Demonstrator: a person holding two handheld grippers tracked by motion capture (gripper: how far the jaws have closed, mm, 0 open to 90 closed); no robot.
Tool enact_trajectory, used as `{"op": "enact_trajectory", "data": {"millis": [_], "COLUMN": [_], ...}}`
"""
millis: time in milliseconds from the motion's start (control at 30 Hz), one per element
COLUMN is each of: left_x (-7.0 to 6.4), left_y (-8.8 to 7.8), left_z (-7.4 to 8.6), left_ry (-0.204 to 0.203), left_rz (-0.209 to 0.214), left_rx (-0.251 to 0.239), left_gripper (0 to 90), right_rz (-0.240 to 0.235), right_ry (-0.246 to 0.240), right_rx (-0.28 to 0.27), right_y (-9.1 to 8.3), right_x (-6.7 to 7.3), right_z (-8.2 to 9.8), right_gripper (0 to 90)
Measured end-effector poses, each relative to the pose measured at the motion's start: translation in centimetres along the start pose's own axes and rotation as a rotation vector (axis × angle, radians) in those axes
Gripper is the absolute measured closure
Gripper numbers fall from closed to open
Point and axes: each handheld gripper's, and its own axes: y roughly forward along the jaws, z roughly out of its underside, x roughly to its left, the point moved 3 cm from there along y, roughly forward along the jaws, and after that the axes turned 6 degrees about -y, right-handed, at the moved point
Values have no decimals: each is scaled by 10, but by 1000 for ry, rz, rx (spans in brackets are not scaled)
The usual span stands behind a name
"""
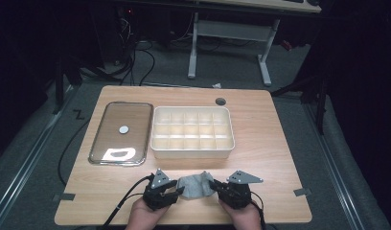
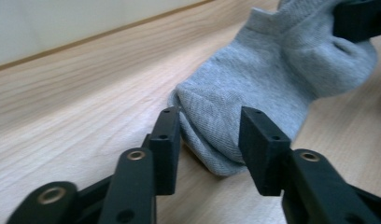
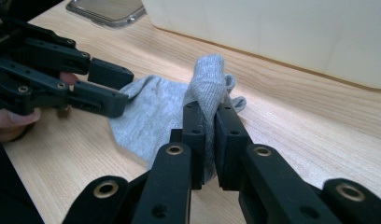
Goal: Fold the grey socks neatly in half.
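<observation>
The small grey sock, soft, light and floppy, lies at the worktop's six-o'clock edge, pinched on a raised fold by the right claw, while the left claw stands parted astride its other end, best gripped there.

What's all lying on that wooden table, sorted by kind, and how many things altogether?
Grey sock: 1
White divided box: 1
Clear lid: 1
Hand-held grippers: 2, left gripper and right gripper
Total: 5
</observation>
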Motion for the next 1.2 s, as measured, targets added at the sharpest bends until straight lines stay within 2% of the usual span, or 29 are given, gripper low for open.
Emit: {"op": "enact_trajectory", "data": {"millis": [67,133,233,267,367,400,600,833,933,1033,1100,1200], "left_x": [1,3,3,3,2,2,1,1,2,3,10,18], "left_y": [-1,-2,-4,-4,-4,-3,-3,-3,-7,-14,-25,-21], "left_z": [1,2,2,3,3,4,4,4,3,2,1,3], "left_ry": [-9,-21,-22,-28,-20,-19,-15,-15,-23,-30,-38,-27], "left_rz": [1,12,18,27,34,35,42,46,70,86,69,-12], "left_rx": [-6,-13,-27,-27,-23,-26,-23,-22,-21,-42,-65,-24], "left_gripper": [668,742,777,783,782,780,777,775,734,701,722,790], "right_rz": [3,26,43,64,87,91,95,80,78,82,89,90], "right_ry": [5,-7,-24,-43,-71,-84,-138,-174,-191,-194,-195,-195], "right_rx": [5,24,37,48,61,75,105,139,154,160,163,169], "right_y": [0,2,2,3,5,8,16,30,38,40,39,38], "right_x": [1,4,7,11,15,21,33,44,48,49,47,46], "right_z": [0,-3,-7,-11,-15,-19,-28,-32,-32,-31,-31,-31], "right_gripper": [850,850,849,849,849,848,847,846,846,845,844,842]}}
